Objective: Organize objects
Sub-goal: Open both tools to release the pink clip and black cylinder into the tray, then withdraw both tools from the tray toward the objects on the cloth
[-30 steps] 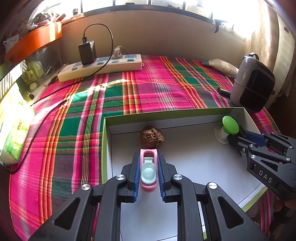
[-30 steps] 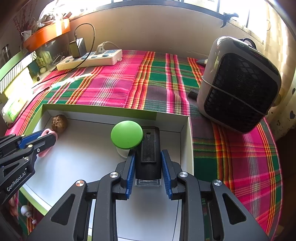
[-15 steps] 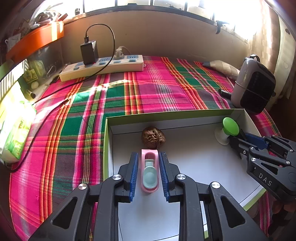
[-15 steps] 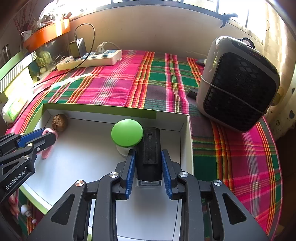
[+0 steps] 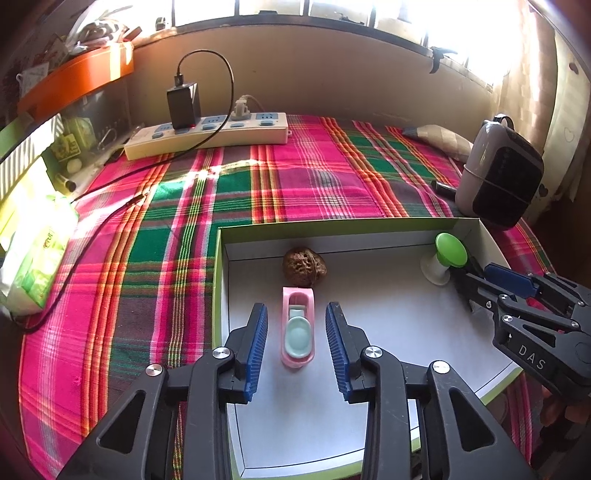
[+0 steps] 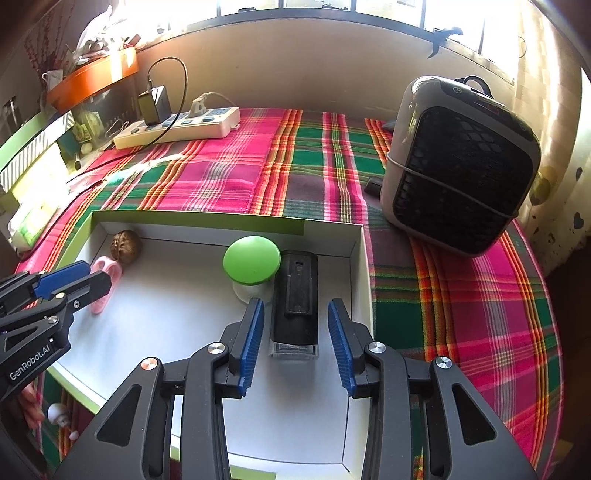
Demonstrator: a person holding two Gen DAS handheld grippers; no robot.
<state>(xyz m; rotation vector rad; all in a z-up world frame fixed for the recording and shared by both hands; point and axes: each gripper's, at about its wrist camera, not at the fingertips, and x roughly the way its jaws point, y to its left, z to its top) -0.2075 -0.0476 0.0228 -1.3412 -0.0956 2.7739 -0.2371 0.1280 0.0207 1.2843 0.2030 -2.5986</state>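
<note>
Sunlight blows out the window (image 5: 461, 33) at the top; fisheye edges curve and darken.

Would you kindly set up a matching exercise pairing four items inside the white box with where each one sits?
Items:
1. walnut
2. pink toy toilet
3. green-capped mushroom toy
4. black rectangular device

Places:
A. between the open right tongs
B. against the box's far wall
C. between the open left tongs
D. touching the black device's left side

Pairs: 1-B, 2-C, 3-D, 4-A
</note>
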